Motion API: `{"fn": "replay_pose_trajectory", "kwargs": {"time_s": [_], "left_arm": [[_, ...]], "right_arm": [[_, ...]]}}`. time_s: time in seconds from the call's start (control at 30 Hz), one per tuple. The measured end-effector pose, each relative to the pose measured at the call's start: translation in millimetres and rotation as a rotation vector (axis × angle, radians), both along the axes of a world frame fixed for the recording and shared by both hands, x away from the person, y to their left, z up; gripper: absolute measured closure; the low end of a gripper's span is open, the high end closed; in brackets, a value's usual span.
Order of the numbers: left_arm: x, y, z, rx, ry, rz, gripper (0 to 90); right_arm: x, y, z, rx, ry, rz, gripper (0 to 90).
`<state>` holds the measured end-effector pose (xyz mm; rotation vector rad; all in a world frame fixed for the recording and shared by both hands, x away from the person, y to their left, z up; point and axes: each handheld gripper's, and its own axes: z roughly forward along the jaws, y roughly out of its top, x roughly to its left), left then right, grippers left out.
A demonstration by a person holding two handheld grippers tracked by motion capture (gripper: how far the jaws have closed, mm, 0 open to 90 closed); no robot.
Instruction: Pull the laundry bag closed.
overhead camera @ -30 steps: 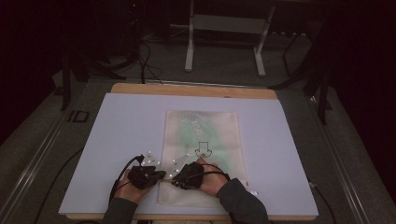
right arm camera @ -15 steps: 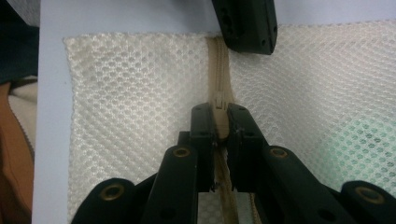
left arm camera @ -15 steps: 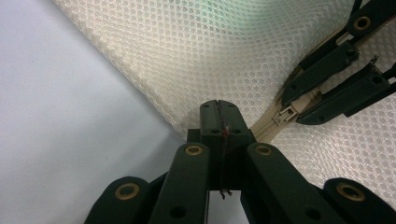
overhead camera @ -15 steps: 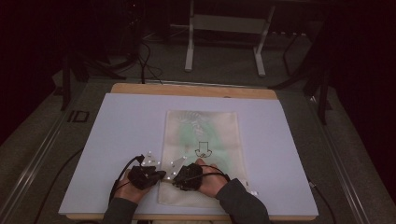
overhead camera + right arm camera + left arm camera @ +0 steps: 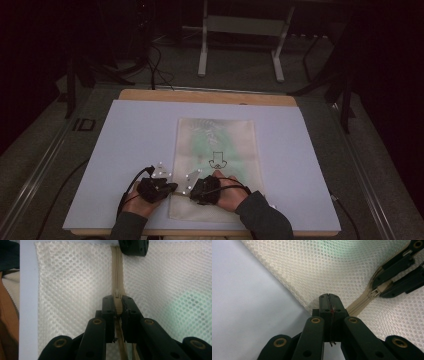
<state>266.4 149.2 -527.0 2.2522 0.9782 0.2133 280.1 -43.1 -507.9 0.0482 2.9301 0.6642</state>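
Observation:
A cream mesh zip bag (image 5: 216, 150) with something green inside lies flat on the white board (image 5: 125, 145). Its beige zipper (image 5: 117, 270) runs along the near end. My left gripper (image 5: 174, 187) (image 5: 329, 298) is shut on the bag's edge where the zipper ends. My right gripper (image 5: 192, 192) (image 5: 117, 301) faces it from the right, shut on the zipper pull (image 5: 377, 291), with the tape passing between its jaws. The two grippers are close together, tip toward tip. In the right gripper view the left gripper's tip (image 5: 133, 246) shows at the far end of the zipper.
The board rests on a wooden table (image 5: 210, 96) whose edge shows at the back. Beyond it stand a white metal frame (image 5: 240, 30) and cables on the dark floor. A small black drawing (image 5: 217, 160) marks the bag's middle.

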Motion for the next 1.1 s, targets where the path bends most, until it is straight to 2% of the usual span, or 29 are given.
{"fn": "replay_pose_trajectory", "kwargs": {"time_s": [0.67,1.1], "left_arm": [[-0.2,-0.3,0.1,0.001,0.0,0.003,89.6],[-0.2,-0.2,0.0,-0.001,0.0,0.005,89.6]], "right_arm": [[1.9,-18.3,2.2,-0.013,0.015,-0.01,82.5],[0.4,-22.0,4.5,-0.018,0.014,-0.011,82.5]]}}
